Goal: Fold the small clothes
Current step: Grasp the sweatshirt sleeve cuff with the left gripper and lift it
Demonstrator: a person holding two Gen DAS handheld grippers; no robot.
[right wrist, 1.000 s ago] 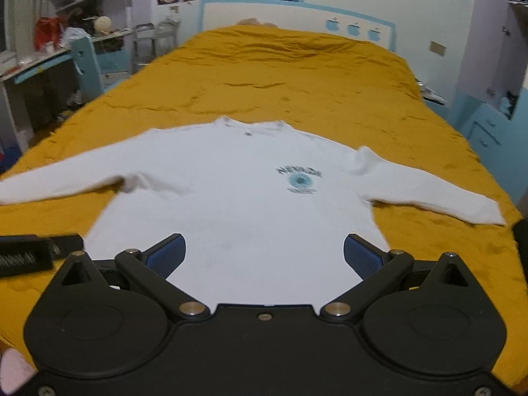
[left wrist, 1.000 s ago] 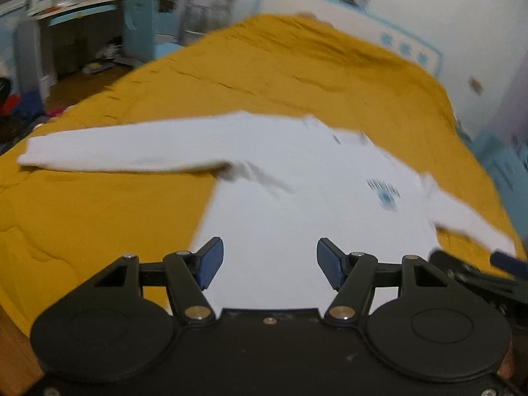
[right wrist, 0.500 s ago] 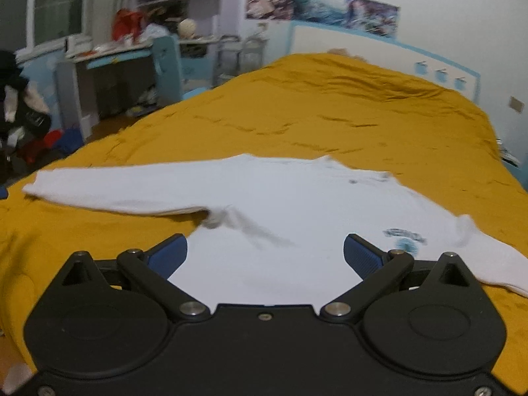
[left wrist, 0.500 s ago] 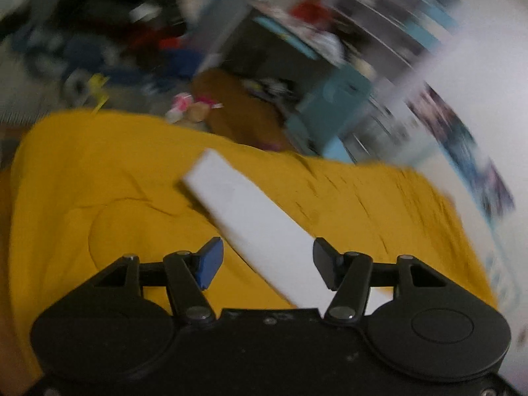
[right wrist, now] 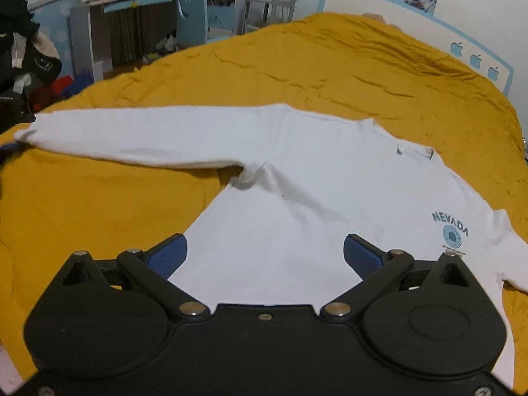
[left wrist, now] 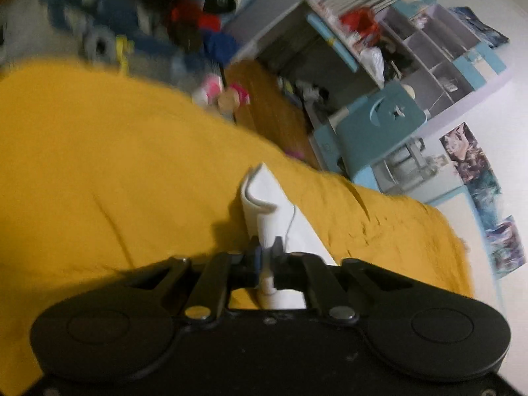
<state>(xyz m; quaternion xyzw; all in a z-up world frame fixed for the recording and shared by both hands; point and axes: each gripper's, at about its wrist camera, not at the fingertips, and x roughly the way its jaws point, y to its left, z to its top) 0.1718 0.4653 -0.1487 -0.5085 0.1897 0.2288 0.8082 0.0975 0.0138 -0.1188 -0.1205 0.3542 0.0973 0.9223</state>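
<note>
Left tongs (left wrist: 267, 257) pinch the white shirt's (right wrist: 297, 198) sleeve cuff (left wrist: 260, 198).

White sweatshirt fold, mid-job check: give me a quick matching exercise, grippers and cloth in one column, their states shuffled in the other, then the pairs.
Column one:
1. left gripper
2. right gripper
3. sweatshirt's long sleeve
4. bedspread

Column two:
A. mustard yellow, wrinkled, lying under the garment
B. jaws wide apart, nothing between them
C. jaws shut on the cuff end of the white cloth
D. stretched out flat to the side across the bed

Pairs: 1-C, 2-B, 3-D, 4-A
</note>
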